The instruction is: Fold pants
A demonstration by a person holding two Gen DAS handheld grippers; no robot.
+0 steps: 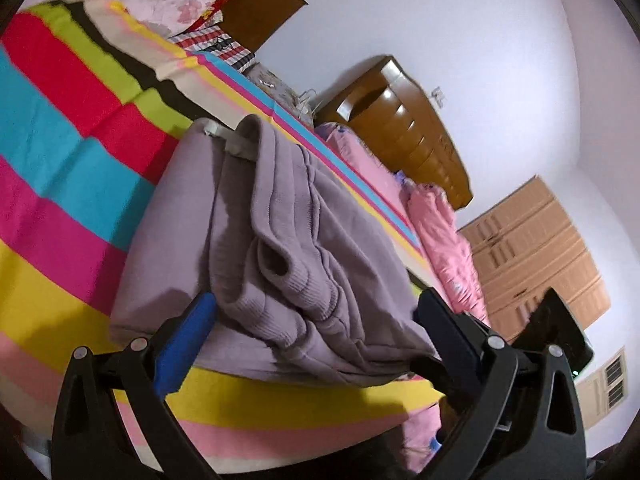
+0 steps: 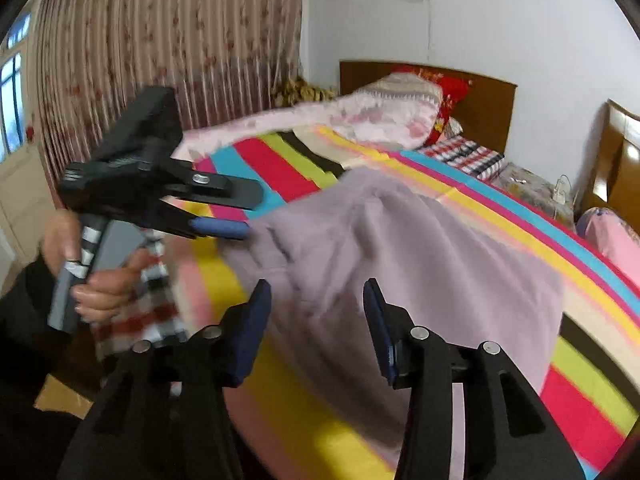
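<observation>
Lilac pants [image 1: 304, 232] lie folded in a thick bundle on the striped bedspread [image 1: 60, 128], ribbed cuffs toward me. My left gripper [image 1: 316, 316] is open and wide, its blue pads [image 1: 188, 340] on either side of the bundle's near end, not pressing it. In the right wrist view the pants [image 2: 420, 248] spread across the bed. My right gripper [image 2: 316, 328] hangs open just above their near edge, nothing between its pads. The left gripper [image 2: 236, 212], held by a hand [image 2: 104, 284], points at the pants' left edge.
Pink quilts and pillows [image 2: 360, 116] pile at the bed's head by a brown headboard [image 2: 484, 108]. A second bed with pink bedding [image 1: 444, 240] and a wooden headboard [image 1: 404, 120] stands alongside. A checked cloth [image 2: 148, 312] lies by the hand. Curtains [image 2: 168, 40] hang behind.
</observation>
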